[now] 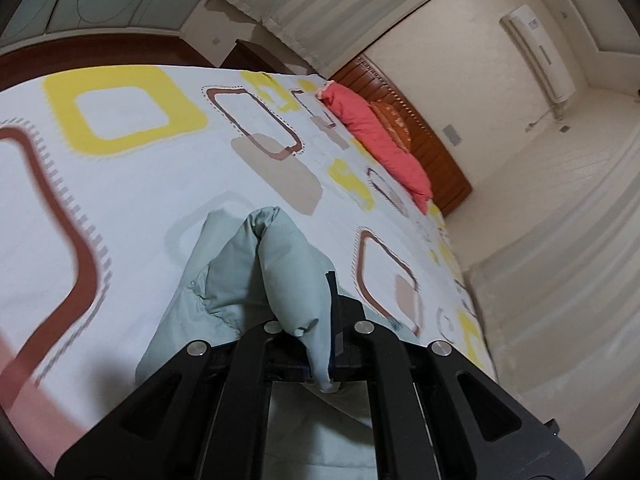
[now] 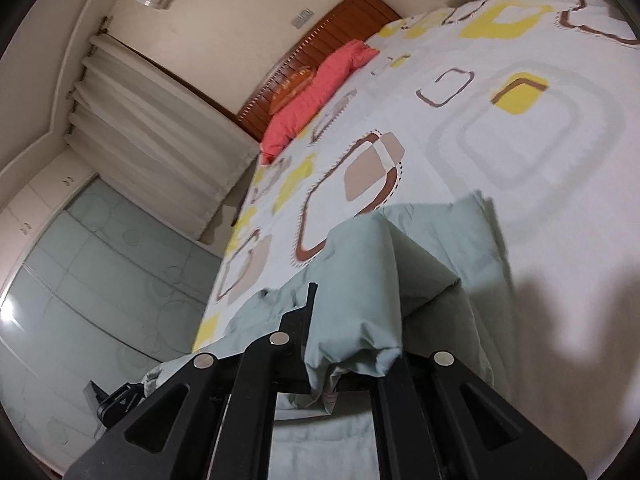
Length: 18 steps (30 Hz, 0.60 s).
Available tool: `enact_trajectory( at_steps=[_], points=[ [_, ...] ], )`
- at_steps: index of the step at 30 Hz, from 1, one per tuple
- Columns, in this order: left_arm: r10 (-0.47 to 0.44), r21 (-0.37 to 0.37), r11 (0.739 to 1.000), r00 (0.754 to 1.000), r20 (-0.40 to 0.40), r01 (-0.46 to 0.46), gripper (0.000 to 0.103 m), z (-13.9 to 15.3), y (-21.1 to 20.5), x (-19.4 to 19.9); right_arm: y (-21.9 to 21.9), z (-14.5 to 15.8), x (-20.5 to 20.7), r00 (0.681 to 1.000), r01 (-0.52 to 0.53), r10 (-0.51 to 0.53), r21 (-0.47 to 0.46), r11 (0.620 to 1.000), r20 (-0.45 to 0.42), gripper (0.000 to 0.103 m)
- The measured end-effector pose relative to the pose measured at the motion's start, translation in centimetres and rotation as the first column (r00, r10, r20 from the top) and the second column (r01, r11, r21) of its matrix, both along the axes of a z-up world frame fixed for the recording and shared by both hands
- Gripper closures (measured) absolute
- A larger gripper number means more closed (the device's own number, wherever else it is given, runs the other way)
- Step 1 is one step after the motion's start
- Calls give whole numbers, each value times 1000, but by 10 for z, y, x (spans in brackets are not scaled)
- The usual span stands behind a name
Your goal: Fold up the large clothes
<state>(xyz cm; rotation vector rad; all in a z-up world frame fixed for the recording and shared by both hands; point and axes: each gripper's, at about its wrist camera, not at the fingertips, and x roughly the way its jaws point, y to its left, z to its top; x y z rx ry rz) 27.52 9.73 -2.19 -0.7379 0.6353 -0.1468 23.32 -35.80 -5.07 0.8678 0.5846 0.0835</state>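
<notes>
A fold is in progress: a pale green padded garment (image 1: 276,272) is gripped at two points and carried over the bed (image 1: 132,184). In the left wrist view, the left tongs (image 1: 320,320) are closed hard on a puffed edge of the garment at lower centre; the rest hangs below the frame edge. In the right wrist view, the right tongs (image 2: 352,344) are likewise clamped shut on a bunched edge of the same garment (image 2: 368,264), at lower centre; a flap drapes towards the sheet. The next move is judged to call for both held edges to be brought down level and laid flat, aligned, before release. Counted: one garment; two tongs; one bed; one red pillow (image 1: 380,136) at upper right, against the wooden headboard (image 1: 432,148).
</notes>
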Motion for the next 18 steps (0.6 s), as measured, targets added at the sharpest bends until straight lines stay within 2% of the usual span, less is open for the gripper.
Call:
enact_trajectory(
  at_steps=[6,10,12,13,14,15,16,18],
  points=[
    [3,96,995,997,-75,5,98,-34,-17,70,-7,-36,72,995,16,-16,-5,1000,-97,98],
    [-7,137,990,991,-134,26,97,-61,-22,93,-10,-60,94,988,7,-7,1,1000,-156,97],
    [-10,142,989,990,-144,31,90,-66,-22,96,-10,-64,98,987,-5,6,7,1000,-161,91],
    [-16,137,990,990,-144,36,79,-67,-22,96,-10,-64,97,988,-8,9,7,1000,-154,79],
    [-19,135,990,990,-139,38,58,-65,-22,96,-10,-62,94,991,-14,15,8,1000,-135,70],
    [-14,140,990,991,-130,32,46,-61,-22,93,-10,-59,92,992,-11,12,4,1000,-122,47],
    [7,157,988,995,-103,10,33,-54,-21,86,-9,-55,86,995,4,-5,-11,1000,-102,36],
    [20,170,985,997,-70,-7,30,-43,-21,75,-7,-46,77,997,22,-26,-48,999,-78,35]
  ],
)
